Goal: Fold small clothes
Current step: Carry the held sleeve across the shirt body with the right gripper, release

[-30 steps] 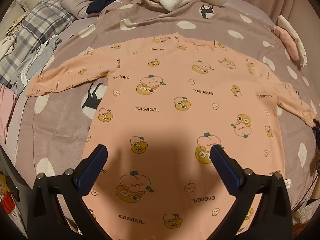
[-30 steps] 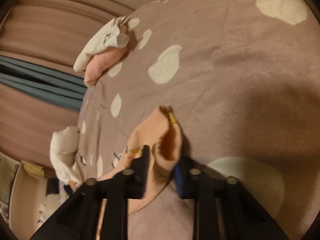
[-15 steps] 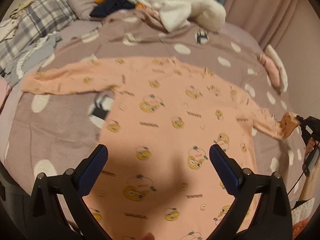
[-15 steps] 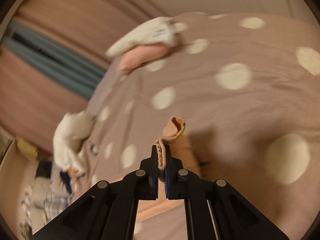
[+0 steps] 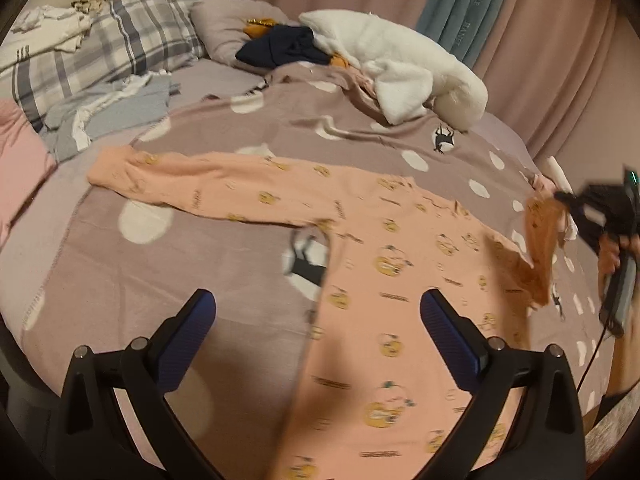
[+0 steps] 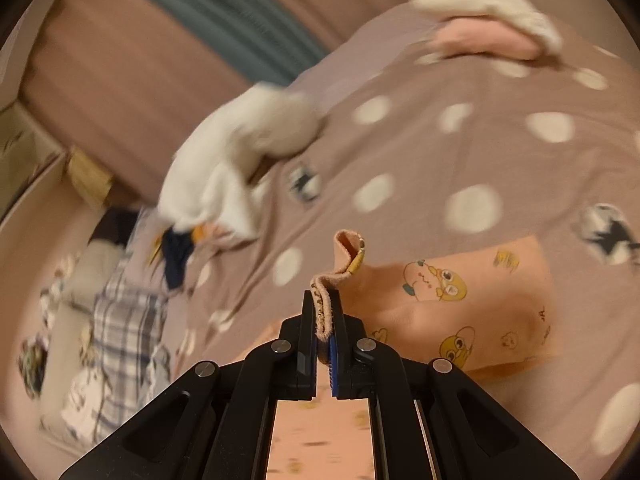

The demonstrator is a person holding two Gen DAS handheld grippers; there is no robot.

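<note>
1. Now the peach top [image 5: 400, 280] lies spread on the dotted blanket [image 5: 200, 260] of the bed, body near the cam, one sleeve [image 5: 208, 188] stretched flat toward the plaid pillow [image 5: 100, 48].
2. Vs 1 s ago: the other sleeve [image 5: 540, 248] is no longer flat at the bed's edge; its end is lifted off the blanket & hangs folded inward over the top's shoulder area.
3. R gripper [image 6: 325, 312]: fingers closed tight on the sleeve cuff [image 6: 344, 256]. A sec ago the fingers stood either side of the cuff w/ a gap; half a sec ago already clamped, same as now.
4. R wrist view has rolled: the pink-and-white folded bundle [image 6: 488, 28] sat upper left before, now upper right; the top's printed body [image 6: 460, 300] shows just beyond the fingers, not seen there earlier.
5. In the L wrist view the R gripper [image 5: 568, 204] & the hand [image 5: 612, 252] holding it show at the right edge; absent 1 s ago, lower down at the edge half a sec ago.
6. L gripper [image 5: 316, 324]: fingers wide open, nothing between them, hovering over the top's lower body & blanket. Same opening as before, but its view has shifted: more pillow, curtain [image 5: 460, 4] & white plush [image 5: 400, 60] visible.
7. Frames are motion-blurred.
</note>
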